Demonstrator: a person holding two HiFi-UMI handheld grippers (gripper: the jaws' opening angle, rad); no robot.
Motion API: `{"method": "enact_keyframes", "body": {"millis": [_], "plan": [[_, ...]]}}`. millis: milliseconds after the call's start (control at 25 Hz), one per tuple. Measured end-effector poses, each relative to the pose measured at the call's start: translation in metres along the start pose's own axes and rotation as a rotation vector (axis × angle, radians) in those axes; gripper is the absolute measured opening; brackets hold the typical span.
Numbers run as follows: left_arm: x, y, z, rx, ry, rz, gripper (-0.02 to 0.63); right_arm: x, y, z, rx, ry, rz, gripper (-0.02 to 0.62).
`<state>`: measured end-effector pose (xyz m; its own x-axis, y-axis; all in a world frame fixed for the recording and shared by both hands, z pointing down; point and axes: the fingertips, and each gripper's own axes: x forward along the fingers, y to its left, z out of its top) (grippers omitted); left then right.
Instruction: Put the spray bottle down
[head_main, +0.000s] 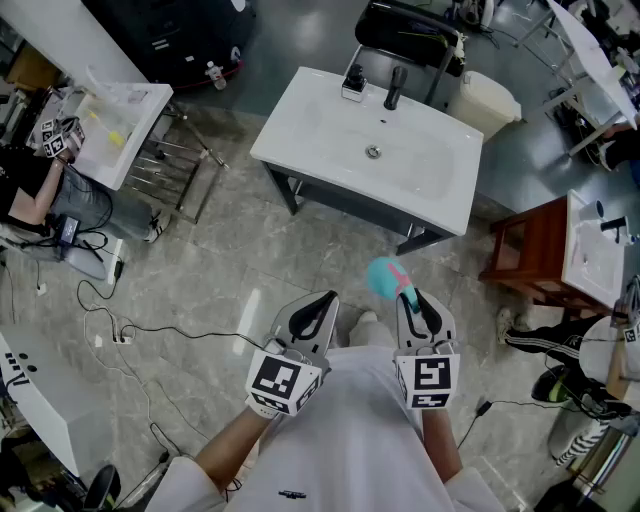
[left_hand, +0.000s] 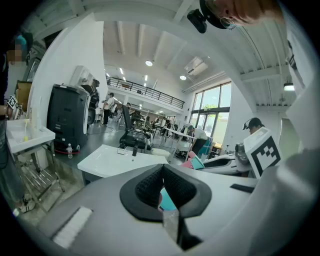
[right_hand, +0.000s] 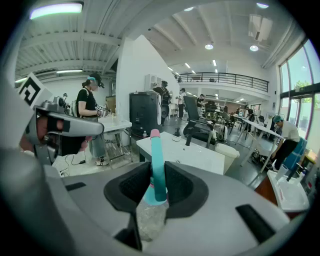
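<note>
The spray bottle has a teal head with a pink tip. It sticks out ahead of my right gripper, low in the head view over the grey floor. In the right gripper view the teal head stands upright between the black pads, and the right gripper is shut on it. My left gripper hangs just to its left, apart from the bottle. Its pads meet at the tips in the left gripper view, so the left gripper is shut. That view also shows the bottle off to the right.
A white sink basin on a dark stand lies ahead, with a black faucet at its back. A pale bin stands behind it. A red-brown stand is at the right, and a rack with another basin at the left. Cables trail over the floor.
</note>
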<state>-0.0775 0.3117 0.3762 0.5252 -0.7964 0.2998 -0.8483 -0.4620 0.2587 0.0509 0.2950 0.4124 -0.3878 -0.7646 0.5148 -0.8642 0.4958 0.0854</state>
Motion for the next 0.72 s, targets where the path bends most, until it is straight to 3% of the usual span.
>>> {"method": "enact_keyframes", "body": {"millis": [400,720], "plan": [[0.012,-0.061,0.012,0.046,-0.045,0.046,0.005,-0.041,-0.051,-0.017,0.044,-0.042,-0.024,0.083],[0.027,-0.103,0.005,0.068,-0.016,0.067,0.005,-0.067,-0.082,-0.027,0.054,-0.101,0.006,0.083]]}}
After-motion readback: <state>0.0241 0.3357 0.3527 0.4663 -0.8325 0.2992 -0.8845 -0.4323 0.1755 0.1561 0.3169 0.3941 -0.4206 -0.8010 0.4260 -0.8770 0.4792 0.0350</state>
